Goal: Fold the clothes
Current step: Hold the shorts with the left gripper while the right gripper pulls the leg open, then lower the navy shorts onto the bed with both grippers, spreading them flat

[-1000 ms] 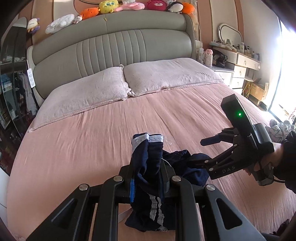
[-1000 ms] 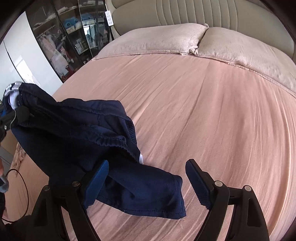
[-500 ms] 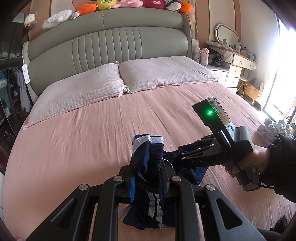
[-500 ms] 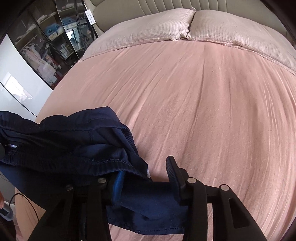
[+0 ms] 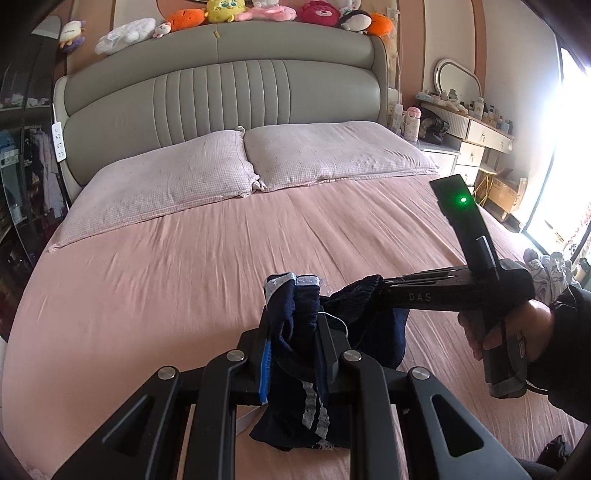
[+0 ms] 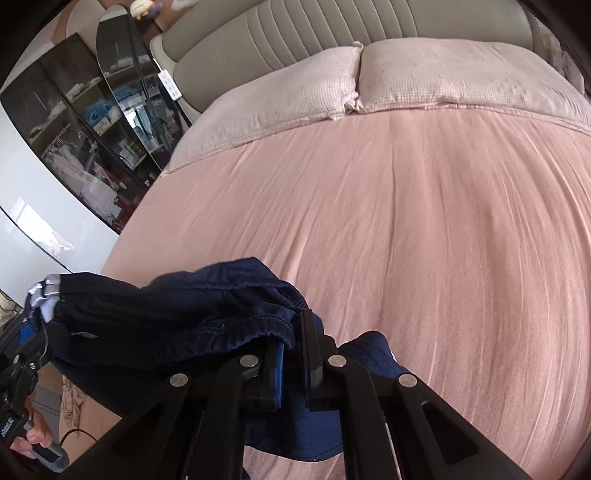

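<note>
A pair of dark navy shorts (image 5: pixel 295 373) with grey-white side stripes hangs bunched above the near end of the pink bed (image 5: pixel 184 266). My left gripper (image 5: pixel 293 321) is shut on one end of the shorts' waistband. My right gripper (image 6: pixel 293 341) is shut on the waistband further along, and it also shows in the left wrist view (image 5: pixel 380 288), coming in from the right. In the right wrist view the shorts (image 6: pixel 155 325) stretch left to the left gripper (image 6: pixel 33 317). The lower part of the shorts droops towards the sheet.
Two pale pink pillows (image 5: pixel 236 173) lie against the grey padded headboard (image 5: pixel 221 92), with plush toys (image 5: pixel 229 11) on top. A dresser (image 5: pixel 472 140) stands to the right. A dark glass cabinet (image 6: pixel 92 122) stands to the left of the bed.
My right gripper moved in onto the shorts and went from wide open to shut on the waistband. My left gripper kept its hold and barely moved.
</note>
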A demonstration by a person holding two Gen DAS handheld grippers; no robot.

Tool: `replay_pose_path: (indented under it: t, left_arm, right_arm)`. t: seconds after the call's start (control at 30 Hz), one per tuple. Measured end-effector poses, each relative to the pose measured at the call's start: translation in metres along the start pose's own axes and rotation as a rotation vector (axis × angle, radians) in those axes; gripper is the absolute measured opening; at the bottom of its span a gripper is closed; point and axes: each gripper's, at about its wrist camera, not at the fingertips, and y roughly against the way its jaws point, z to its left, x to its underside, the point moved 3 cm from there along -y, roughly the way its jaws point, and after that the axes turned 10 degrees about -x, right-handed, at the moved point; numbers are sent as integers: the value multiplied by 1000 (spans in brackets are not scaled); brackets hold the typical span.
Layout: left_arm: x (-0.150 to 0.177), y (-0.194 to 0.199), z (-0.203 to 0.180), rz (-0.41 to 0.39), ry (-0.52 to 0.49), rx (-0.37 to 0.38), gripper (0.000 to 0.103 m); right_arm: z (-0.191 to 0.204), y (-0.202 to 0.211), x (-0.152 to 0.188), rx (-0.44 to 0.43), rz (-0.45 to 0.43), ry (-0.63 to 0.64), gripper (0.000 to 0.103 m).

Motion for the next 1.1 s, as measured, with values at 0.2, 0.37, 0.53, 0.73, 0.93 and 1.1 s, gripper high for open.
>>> replay_pose_path:
  t: [0.2, 0.37, 0.53, 0.73, 0.93, 1.1]
  left_arm:
    - [-10, 16, 6, -19, 32, 15, 16]
    - [-15, 33, 2, -40, 37, 4, 16]
    - [-29, 44, 3, -65, 39, -4, 16]
    - [-64, 51, 12, -113, 49, 9, 16]
    - [-102, 25, 21, -133, 31, 11, 16]
    - [-135, 2, 32, -131, 52, 44, 16]
  right_arm:
    - [25, 45, -17, -30, -98, 16, 5]
    - [44, 74, -28, -3, -148, 46, 4]
    - [63, 109, -39, 2, -191, 93, 4]
    - [79, 137, -63, 63, -212, 187, 4]
    - [78, 148, -95, 117, -227, 245, 4]
    - [71, 148, -126, 196, -223, 281, 4]
